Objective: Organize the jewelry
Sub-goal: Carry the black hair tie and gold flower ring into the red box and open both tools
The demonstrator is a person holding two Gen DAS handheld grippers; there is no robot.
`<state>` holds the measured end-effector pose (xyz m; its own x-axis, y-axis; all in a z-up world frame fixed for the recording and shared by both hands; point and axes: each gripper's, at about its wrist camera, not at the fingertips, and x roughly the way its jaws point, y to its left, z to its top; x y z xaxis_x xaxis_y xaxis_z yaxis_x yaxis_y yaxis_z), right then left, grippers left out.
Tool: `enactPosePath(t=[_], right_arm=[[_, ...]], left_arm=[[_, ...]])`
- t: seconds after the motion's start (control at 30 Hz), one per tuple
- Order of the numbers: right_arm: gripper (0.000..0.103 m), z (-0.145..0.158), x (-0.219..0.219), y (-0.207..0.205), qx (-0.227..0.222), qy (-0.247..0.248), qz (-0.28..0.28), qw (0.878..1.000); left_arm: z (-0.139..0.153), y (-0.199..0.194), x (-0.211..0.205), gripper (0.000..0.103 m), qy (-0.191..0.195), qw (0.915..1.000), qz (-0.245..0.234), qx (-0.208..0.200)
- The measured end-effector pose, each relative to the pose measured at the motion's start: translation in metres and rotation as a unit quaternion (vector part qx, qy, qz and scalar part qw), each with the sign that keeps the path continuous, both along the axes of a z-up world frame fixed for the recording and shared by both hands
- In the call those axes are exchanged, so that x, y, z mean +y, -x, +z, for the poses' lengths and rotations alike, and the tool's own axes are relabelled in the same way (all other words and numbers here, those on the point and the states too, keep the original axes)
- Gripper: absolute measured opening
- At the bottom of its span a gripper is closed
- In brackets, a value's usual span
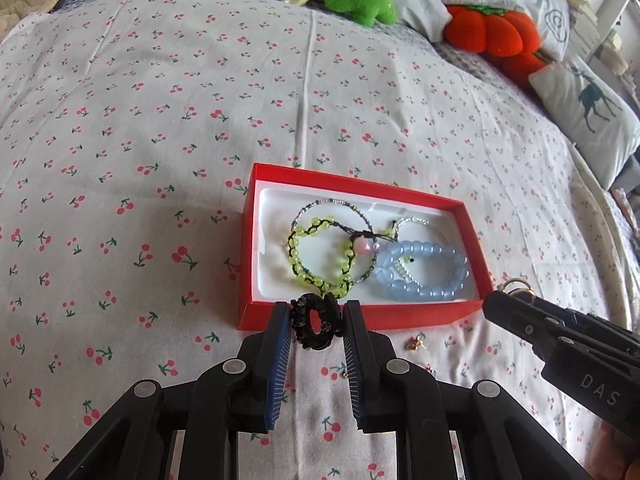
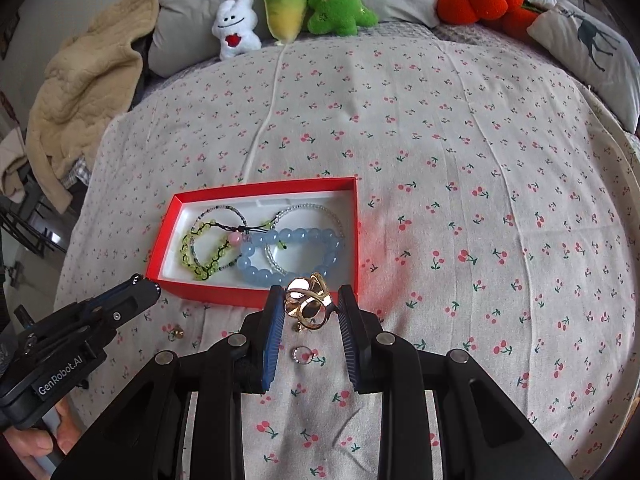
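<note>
Your left gripper (image 1: 316, 322) jaws pinch a black clip (image 1: 314, 326); your right gripper (image 2: 308, 308) jaws pinch a gold clip (image 2: 306, 304). The red box (image 2: 256, 298) sits just above both in frame, long axis left-right, equally near either hand.

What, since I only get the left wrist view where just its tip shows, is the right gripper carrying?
Observer: The right gripper is shut on a gold openwork piece, pinched between its blue pads.
Operator: Is it over the box yet?
Observer: In the right wrist view it sits at the near rim of the red box, not clearly over the inside.
Operator: Anything loose beneath it?
Observer: A small ring lies on the cherry-print sheet between the fingers, outside the box.
</note>
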<state>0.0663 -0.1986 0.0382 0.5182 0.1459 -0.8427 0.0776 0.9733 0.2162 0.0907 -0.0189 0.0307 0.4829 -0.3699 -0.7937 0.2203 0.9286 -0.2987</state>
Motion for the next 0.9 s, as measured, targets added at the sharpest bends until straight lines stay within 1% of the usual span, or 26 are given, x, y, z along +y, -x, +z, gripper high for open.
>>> enactPosePath(t=[0.3,0.67,0.8,0.9], right_arm=[[0.029,-0.009,-0.006,-0.022,0.000,-0.015,-0.011,1.000],[0.029,-0.025,-0.002,-0.038,0.015,-0.007,0.000,1.000],[0.029,-0.026,-0.002,-0.040,0.016,-0.004,0.003,1.000],[0.029,-0.026,-0.002,-0.040,0.017,-0.007,0.001,1.000]], left_arm=[[-0.006,-0.022,-0.011,0.020,0.019,0.9998,0.001,0.003],[-0.025,-0.038,-0.026,0.021,0.002,0.9999,0.001,0.014],[-0.026,-0.040,-0.026,0.021,0.001,0.9999,0.004,0.014],[-0.024,-0.039,-0.023,0.024,0.005,0.9998,0.008,0.016]])
